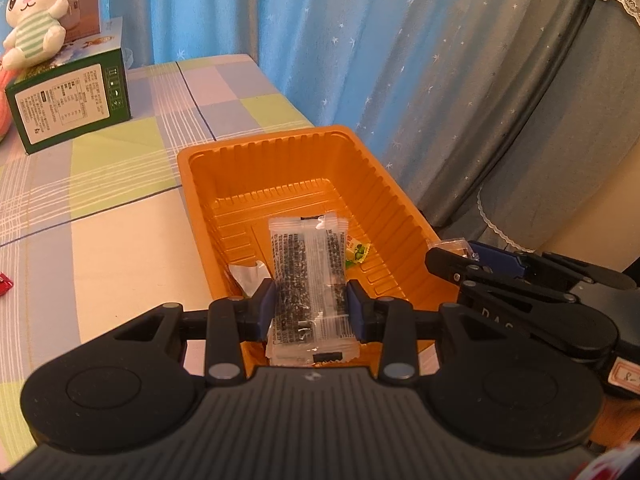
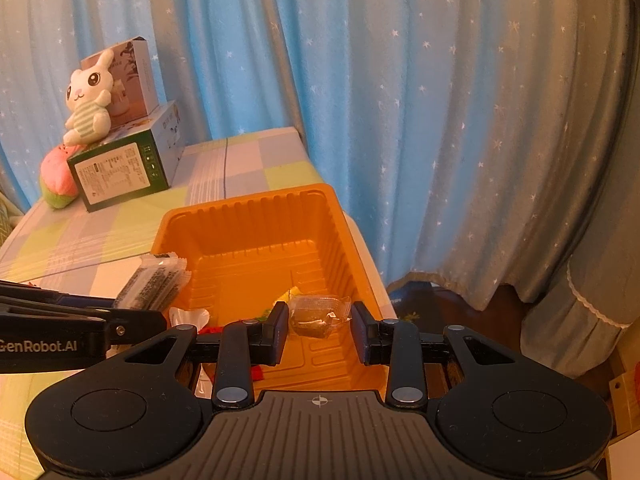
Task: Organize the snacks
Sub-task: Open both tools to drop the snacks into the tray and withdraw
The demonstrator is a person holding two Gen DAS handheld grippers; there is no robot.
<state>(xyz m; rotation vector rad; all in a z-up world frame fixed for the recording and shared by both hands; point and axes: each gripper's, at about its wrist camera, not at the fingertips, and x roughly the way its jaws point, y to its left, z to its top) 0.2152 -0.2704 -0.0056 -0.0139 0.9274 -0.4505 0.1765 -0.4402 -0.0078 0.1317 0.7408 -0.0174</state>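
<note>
Both grippers grip snacks over the tray (image 1: pixel 200 168); left gripper (image 1: pixel 311 308) pinches a clear packet (image 1: pixel 306 276), right gripper (image 2: pixel 320 330) a small wrapped snack (image 2: pixel 318 316); best lower each inside the walls, clear of the sweets (image 1: pixel 358 252) already there, before releasing.

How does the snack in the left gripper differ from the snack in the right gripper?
The long clear packet in the left gripper is a flat bar of dark speckled filling; the small wrapped sweet in the right gripper is short and crumpled. Both have clear wrappers and hang over the orange tray.
</note>
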